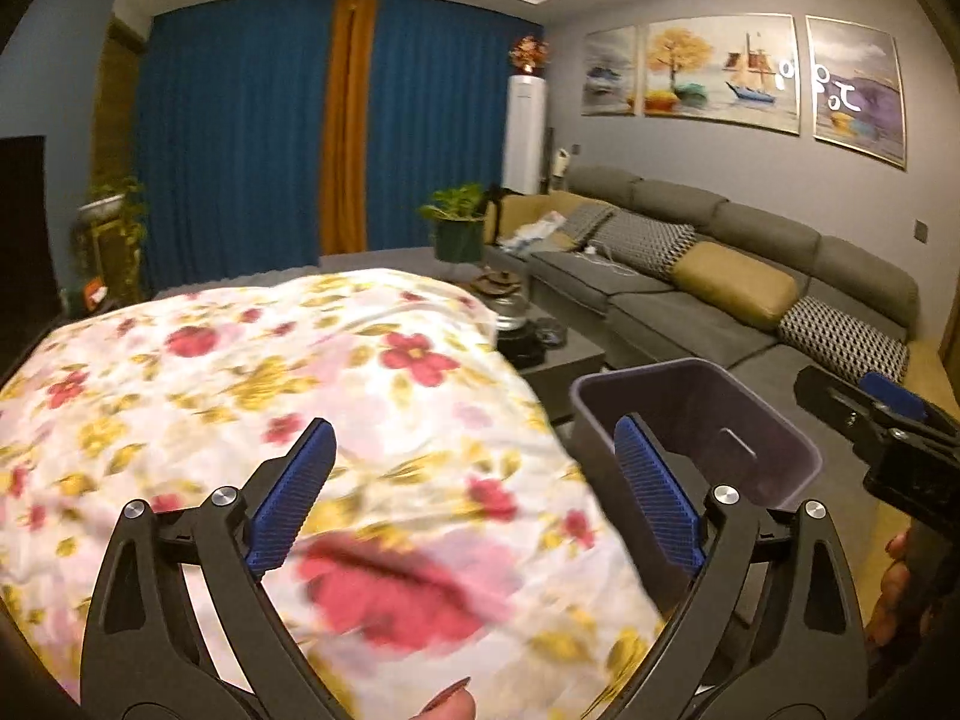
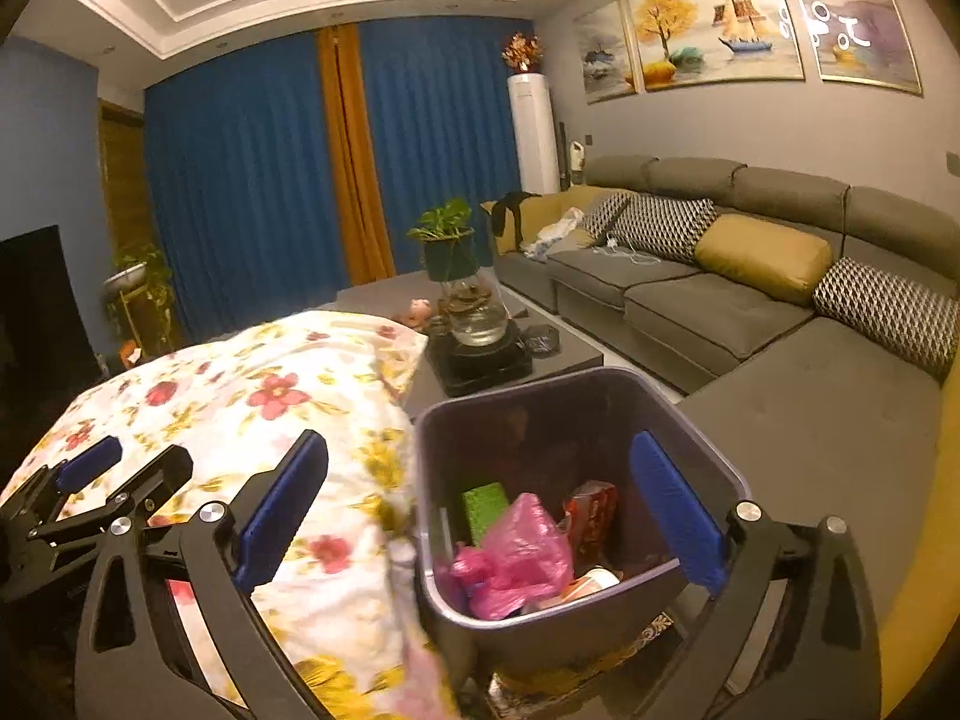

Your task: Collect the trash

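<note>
The floral cloth (image 1: 252, 396) drapes the worktop on the left; the left tongs (image 1: 474, 498) hover over it, jaws spread wide with nothing between them; just right of the cloth's edge stands the grey bin (image 2: 576, 624), and the right tongs (image 2: 480, 516) stand wide and empty above its rim; inside lie a pink plastic bag (image 2: 516, 558), a green packet (image 2: 485, 507) and a red wrapper (image 2: 591, 513); the grey sofa (image 2: 750, 312) runs along the right.
</note>
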